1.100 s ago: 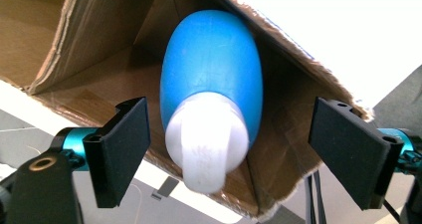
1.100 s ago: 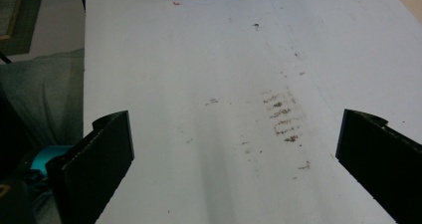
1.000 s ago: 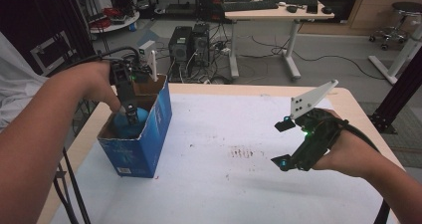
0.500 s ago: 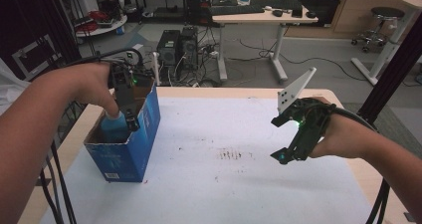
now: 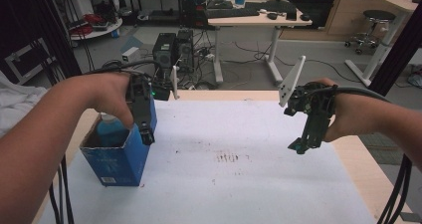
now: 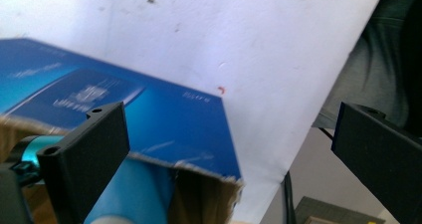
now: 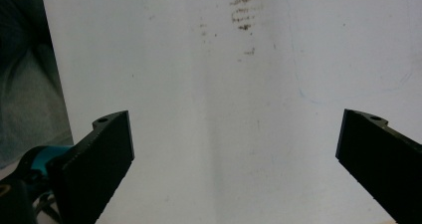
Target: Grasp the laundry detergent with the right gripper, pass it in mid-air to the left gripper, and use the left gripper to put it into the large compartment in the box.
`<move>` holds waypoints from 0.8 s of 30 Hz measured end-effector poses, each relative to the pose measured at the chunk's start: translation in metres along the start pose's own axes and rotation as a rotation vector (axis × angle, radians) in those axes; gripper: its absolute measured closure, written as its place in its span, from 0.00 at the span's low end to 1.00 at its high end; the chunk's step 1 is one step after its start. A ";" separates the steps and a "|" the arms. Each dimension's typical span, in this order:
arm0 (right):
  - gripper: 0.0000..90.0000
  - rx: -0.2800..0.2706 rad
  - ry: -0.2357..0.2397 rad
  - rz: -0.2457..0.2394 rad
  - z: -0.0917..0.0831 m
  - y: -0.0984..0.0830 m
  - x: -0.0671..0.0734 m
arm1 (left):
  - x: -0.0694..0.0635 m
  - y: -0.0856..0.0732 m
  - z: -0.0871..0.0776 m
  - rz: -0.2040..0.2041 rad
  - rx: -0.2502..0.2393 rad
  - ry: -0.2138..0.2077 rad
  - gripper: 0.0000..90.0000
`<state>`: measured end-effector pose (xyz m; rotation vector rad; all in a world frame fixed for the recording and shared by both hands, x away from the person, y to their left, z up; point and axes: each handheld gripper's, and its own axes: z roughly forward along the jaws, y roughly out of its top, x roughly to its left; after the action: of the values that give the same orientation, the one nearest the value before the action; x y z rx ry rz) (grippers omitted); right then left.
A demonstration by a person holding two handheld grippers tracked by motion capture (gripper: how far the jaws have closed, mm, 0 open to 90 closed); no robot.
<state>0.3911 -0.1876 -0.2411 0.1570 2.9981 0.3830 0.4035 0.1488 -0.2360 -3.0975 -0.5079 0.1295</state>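
While we are looking down from the high view, we are seeing the left gripper [image 5: 146,134] hanging over the right-hand rim of an open blue cardboard box [image 5: 121,154], which is standing on the left part of the white table [image 5: 239,184]. Inside that box a light blue bottle [image 5: 110,131] is standing upright, its top showing above the torn brown edge. Through the left gripper view we are finding the two black jaws spread wide apart and gripping nothing: the box's blue side wall [image 6: 164,124] and its ragged cardboard corner are lying between them, with the bottle's pale blue body [image 6: 134,196] showing just beside the left-hand jaw, though we cannot tell whether that jaw is touching it. Over on the right side of the table, the right gripper [image 5: 301,145] is hovering with its tips pointing down at the bare surface, well apart from the box, and its grey three-cornered plate is sticking up behind it. Through the right gripper view we are seeing those jaws also standing wide open and holding nothing, framing plain white tabletop with a patch of dark smudges [image 7: 243,10] near the top.
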 end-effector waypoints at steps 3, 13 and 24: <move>0.01 0.056 -0.004 -0.028 -0.001 0.001 0.000 | -0.004 0.005 0.002 0.026 0.004 -0.003 0.02; 0.01 0.101 0.003 -0.057 0.001 0.008 0.003 | -0.011 0.015 0.010 0.063 -0.001 -0.005 0.02; 0.01 0.096 0.002 -0.044 0.000 0.008 0.000 | -0.011 0.021 0.011 0.085 -0.001 -0.006 0.02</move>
<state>0.3915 -0.1802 -0.2388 0.0981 3.0175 0.2355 0.3989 0.1254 -0.2466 -3.1215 -0.3762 0.1389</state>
